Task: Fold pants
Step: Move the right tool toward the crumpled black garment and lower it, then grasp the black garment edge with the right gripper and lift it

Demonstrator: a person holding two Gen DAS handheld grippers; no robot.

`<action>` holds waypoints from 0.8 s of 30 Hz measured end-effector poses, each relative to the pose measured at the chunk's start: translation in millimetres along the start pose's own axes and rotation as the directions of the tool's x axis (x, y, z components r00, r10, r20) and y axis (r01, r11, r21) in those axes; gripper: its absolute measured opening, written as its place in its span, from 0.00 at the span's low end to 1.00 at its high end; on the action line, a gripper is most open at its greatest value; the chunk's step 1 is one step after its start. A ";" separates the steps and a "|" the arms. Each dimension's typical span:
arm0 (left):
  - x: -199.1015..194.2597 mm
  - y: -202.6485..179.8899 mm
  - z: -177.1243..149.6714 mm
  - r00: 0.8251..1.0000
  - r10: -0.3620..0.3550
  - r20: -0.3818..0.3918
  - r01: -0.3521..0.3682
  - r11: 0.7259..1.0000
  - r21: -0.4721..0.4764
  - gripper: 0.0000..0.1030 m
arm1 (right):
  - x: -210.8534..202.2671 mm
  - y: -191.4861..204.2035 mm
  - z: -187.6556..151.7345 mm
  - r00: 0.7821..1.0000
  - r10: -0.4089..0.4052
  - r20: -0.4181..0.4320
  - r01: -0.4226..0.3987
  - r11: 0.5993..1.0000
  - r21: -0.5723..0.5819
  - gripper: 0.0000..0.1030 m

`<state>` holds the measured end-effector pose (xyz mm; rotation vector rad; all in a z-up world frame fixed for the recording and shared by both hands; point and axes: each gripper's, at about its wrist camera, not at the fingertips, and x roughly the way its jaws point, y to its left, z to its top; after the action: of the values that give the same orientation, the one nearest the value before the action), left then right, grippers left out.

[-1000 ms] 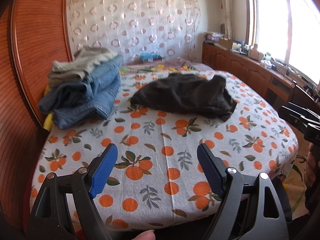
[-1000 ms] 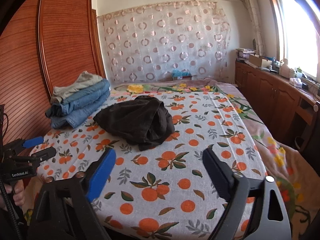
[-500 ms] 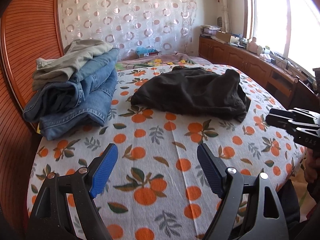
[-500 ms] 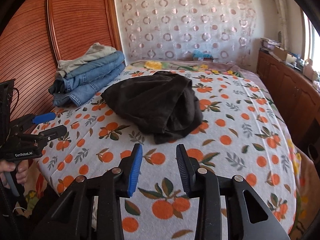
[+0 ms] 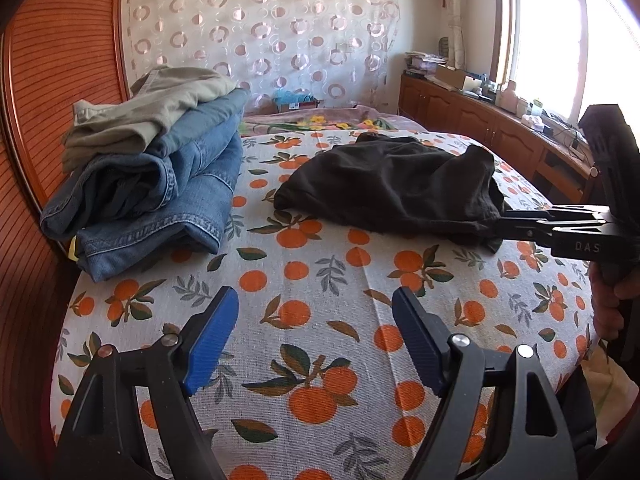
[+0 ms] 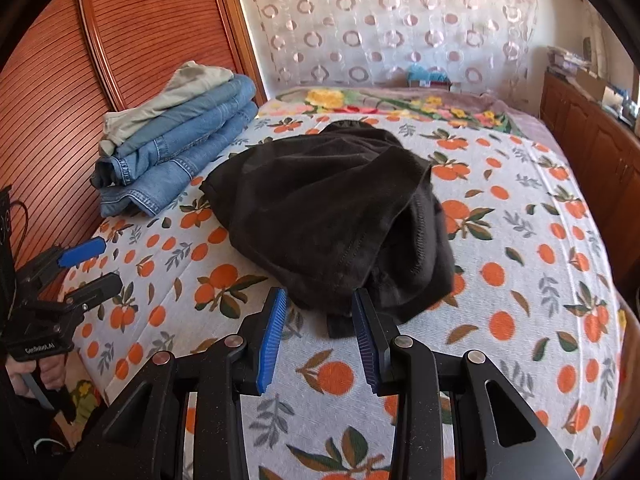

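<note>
Black pants point(image 6: 320, 216): soft matt cloth, crumpled, stitched hems. Bedsheet point(image 5: 320, 292): woven cloth, orange-fruit print, matt, slightly creased. Folded jeans point(image 5: 160, 196): blue denim, coarse, faded seams; khaki cloth garment point(image 5: 152, 116) on top. Wardrobe door point(image 6: 152, 28): ribbed reddish wood, semi-gloss. Curtain point(image 5: 280, 36): sheer fabric, ring pattern. Left gripper point(image 5: 316, 340), right gripper point(image 6: 320, 340): matt black plastic arms, ribbed blue pads, shiny metal rivets.

Pants point(image 6: 320, 216) lie bunched mid-bed on the bedsheet point(image 6: 520, 288). Stack of folded jeans point(image 6: 176, 152) sits left of them, near the wardrobe point(image 6: 140, 32), w/ one more folded garment point(image 6: 172, 96) on top. Curtain point(image 6: 380, 20) behind the bed, cabinets point(image 5: 472, 120) along the right under the window point(image 5: 552, 32).
</note>
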<state>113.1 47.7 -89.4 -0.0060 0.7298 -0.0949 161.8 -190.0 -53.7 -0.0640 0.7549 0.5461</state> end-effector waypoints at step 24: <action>20.7 -20.5 21.1 1.000 -0.028 -0.012 0.029 0.996 0.087 0.78 | -13.6 -11.7 0.3 0.999 0.018 0.041 -0.016 0.998 -0.054 0.40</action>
<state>140.7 24.9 -86.7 0.0677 0.7362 -0.1539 159.7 -206.1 -46.0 -0.0958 0.7011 0.5823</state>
